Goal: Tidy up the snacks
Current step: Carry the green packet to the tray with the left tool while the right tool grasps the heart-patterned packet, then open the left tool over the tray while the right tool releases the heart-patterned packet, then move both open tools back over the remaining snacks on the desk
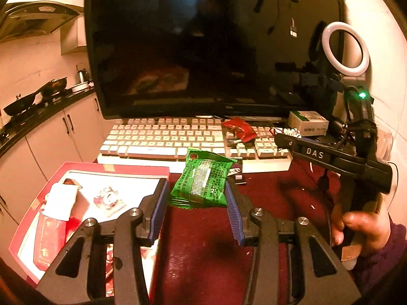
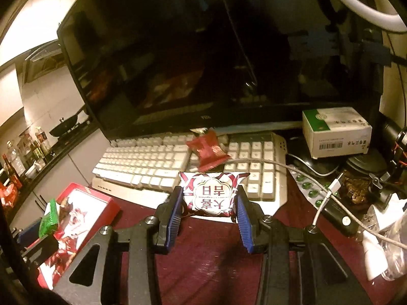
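Observation:
My left gripper (image 1: 197, 193) is shut on a green snack packet (image 1: 204, 179) and holds it above the dark red table, right of the red box (image 1: 40, 203) that holds several snacks. My right gripper (image 2: 209, 203) is shut on a white and red snack packet (image 2: 212, 194), held at the front edge of the white keyboard (image 2: 142, 162). A red snack packet (image 2: 208, 150) lies on the keyboard; it also shows in the left wrist view (image 1: 239, 128). The green packet (image 2: 49, 218) and red box (image 2: 84, 203) show at left in the right wrist view. The right gripper's body (image 1: 330, 160) shows in the left wrist view.
A dark monitor (image 1: 213, 50) stands behind the keyboard. A white and green carton (image 2: 335, 132), a green pill blister (image 2: 307, 185), cables and a ring light (image 1: 344, 50) crowd the right side. A kitchen counter with pans (image 1: 33, 99) runs along the left.

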